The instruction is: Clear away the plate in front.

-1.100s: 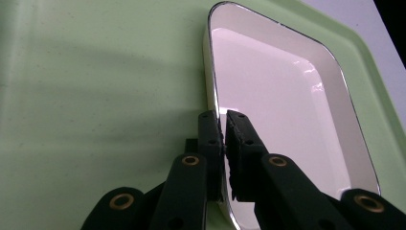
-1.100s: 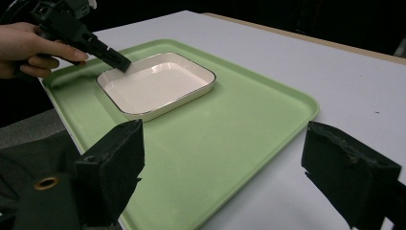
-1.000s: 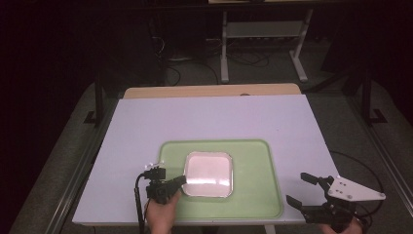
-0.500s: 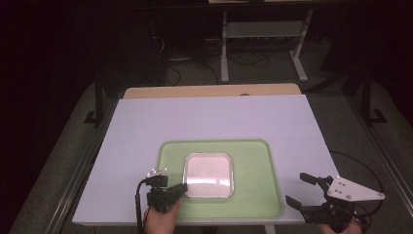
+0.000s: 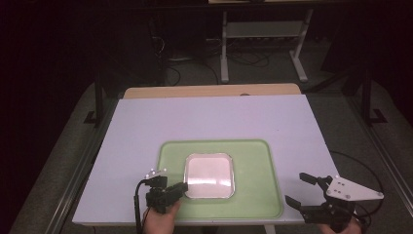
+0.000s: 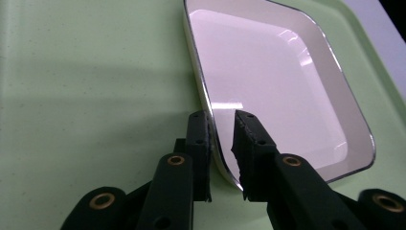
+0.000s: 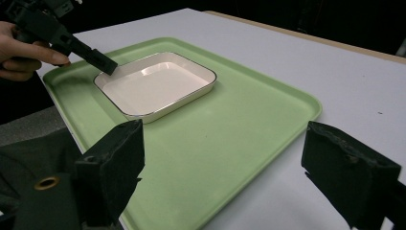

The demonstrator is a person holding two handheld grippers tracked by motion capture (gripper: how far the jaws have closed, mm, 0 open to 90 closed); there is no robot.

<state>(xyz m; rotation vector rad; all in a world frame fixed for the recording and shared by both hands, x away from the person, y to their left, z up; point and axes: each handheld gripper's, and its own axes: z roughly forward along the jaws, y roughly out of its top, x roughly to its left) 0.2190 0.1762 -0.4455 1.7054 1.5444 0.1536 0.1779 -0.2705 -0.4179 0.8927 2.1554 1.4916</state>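
Dish (image 5: 209, 175) first: the shallow white square one with the thin dark rim sits near the middle of the green tray (image 5: 263, 195), and the tray lies on the near half of the pale table (image 5: 214, 119), toward your edge.

Your left gripper (image 5: 181, 188) reaches in over the tray's near-left part to the dish's near-left corner. In the left gripper view its 2 jaws straddle the rim there, 1 outside the wall and 1 over the dish's floor, with a narrow gap between them; the outer jaw lies right against the wall, but you have not pinched the rim, since the inner jaw stands a little off it. Your left hand (image 5: 160, 222) is at the table's near edge.

Your right gripper (image 5: 302, 190) hangs beyond the tray's near-right corner, well apart from the dish, its jaws spread wide and holding nothing. In the right gripper view the tray's near corner and bare table lie between them.
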